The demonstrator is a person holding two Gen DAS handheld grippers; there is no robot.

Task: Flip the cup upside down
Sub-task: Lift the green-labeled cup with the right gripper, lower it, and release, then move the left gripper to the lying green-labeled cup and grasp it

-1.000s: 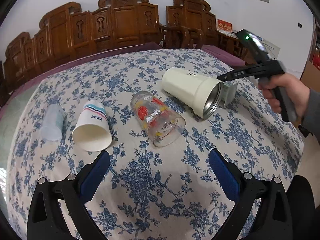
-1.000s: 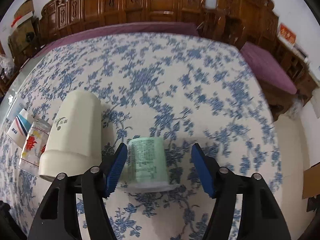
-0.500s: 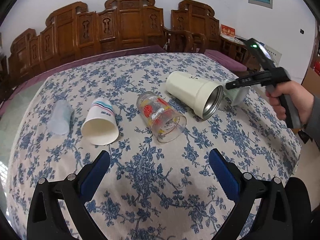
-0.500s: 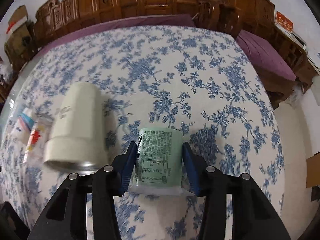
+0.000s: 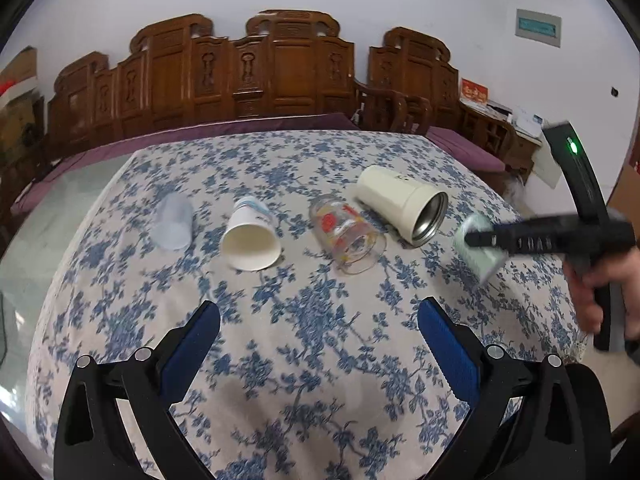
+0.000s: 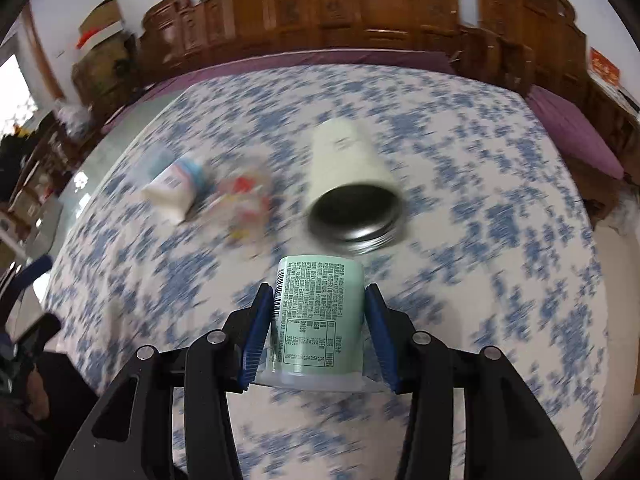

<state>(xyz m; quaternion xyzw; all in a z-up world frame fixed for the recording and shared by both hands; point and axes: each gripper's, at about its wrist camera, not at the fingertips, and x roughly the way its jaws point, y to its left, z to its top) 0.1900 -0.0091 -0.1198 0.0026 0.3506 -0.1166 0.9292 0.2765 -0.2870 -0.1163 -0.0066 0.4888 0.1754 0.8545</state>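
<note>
right wrist view: the right gripper (image 6: 318,330) clamps the green cup (image 6: 318,316) between its blue pads, lifted off the floral tablecloth (image 6: 500,184), just in front of the cream tumbler (image 6: 346,162) lying on its side. left gripper (image 5: 318,344) hangs open over the cloth.

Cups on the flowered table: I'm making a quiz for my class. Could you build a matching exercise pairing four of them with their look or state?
Things:
1. green cup
2. cream flask
3. glass
4. paper cup

States:
A. see-through, red print, on its side
B. clamped in the right gripper
C. white inside, striped outside, on its side
D. metal-lined mouth, on its side

Pairs: 1-B, 2-D, 3-A, 4-C
</note>
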